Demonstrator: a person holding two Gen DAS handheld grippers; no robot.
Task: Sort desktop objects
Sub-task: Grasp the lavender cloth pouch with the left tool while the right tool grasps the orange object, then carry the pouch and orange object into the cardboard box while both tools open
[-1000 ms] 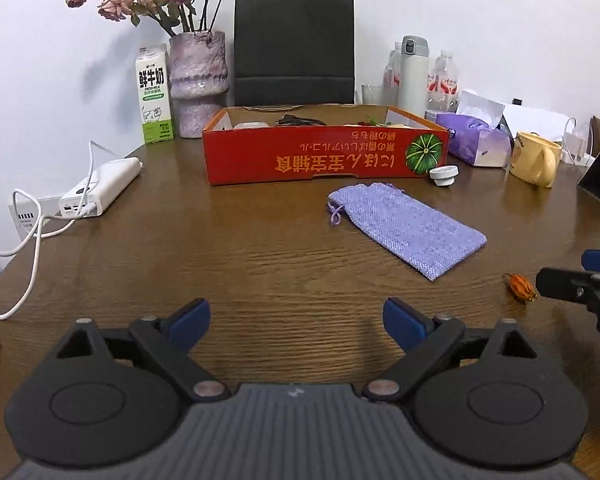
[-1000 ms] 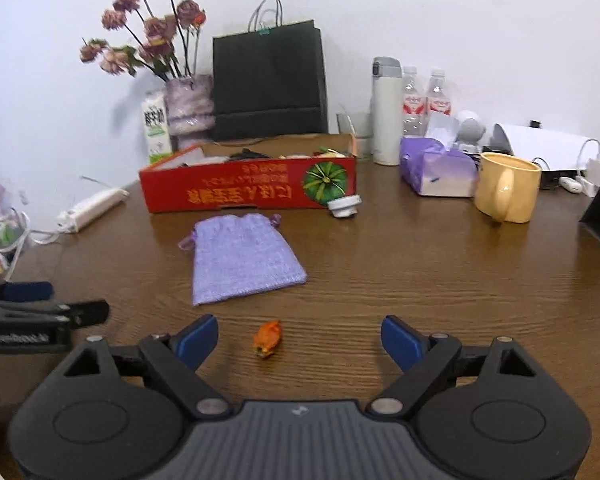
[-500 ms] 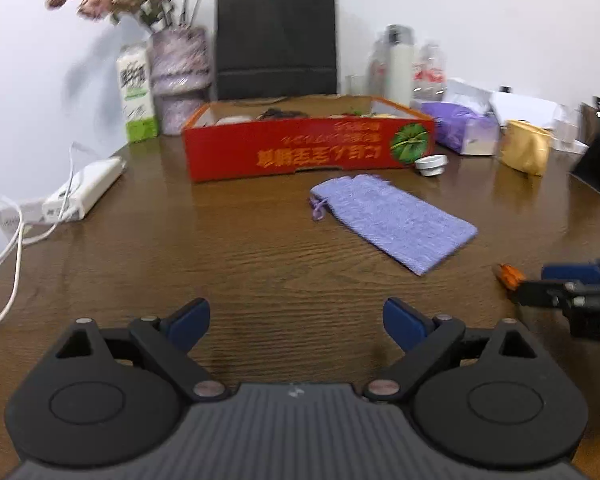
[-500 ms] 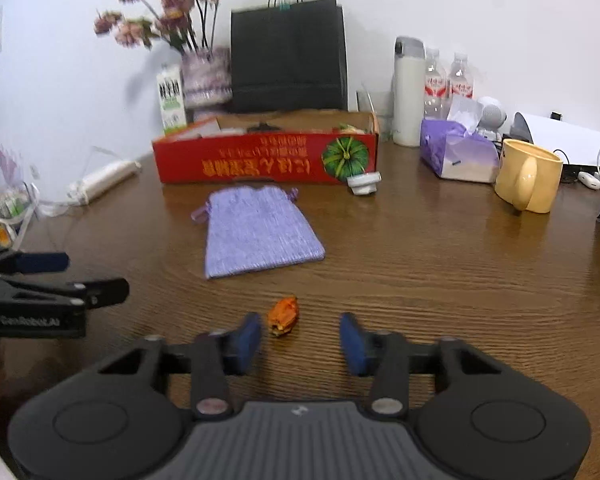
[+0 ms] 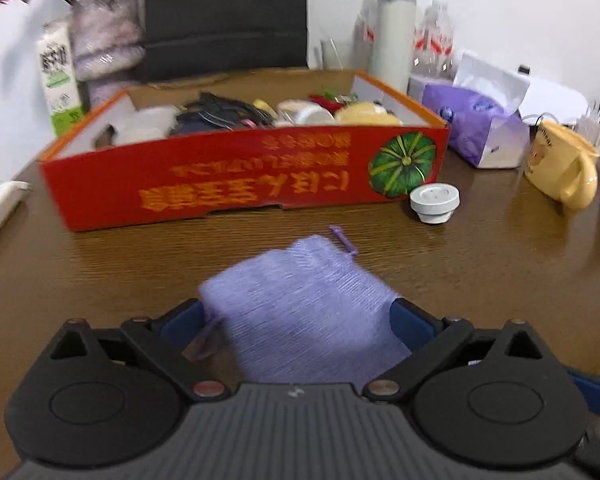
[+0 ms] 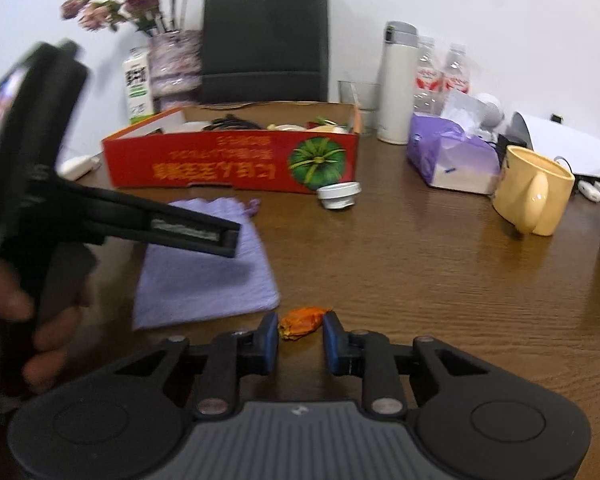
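Observation:
A purple drawstring pouch (image 5: pixel 300 304) lies flat on the brown table, and my left gripper (image 5: pixel 300 320) straddles its near end. The jaws are opening wide, a blue pad beside each edge of the pouch. In the right wrist view one finger (image 6: pixel 188 230) of that gripper hangs over the pouch (image 6: pixel 204 280), held by a person's hand (image 6: pixel 20 320). My right gripper (image 6: pixel 300 330) is closing on a small orange wrapped candy (image 6: pixel 302 320), its pads touching both ends. Behind stands the red cardboard box (image 5: pixel 220 184) holding several small items.
A white round cap (image 5: pixel 434 202) sits by the box's right corner. A purple tissue pack (image 5: pixel 476 128) and a yellow mug (image 5: pixel 564 164) stand at the right. A white flask (image 5: pixel 392 28), bottles, a black paper bag, a vase and a milk carton line the back wall.
My left gripper swept forward and right to the pouch, which now lies between its fingers. My right gripper moved up to the candy and its jaws came in from wide to narrow around it.

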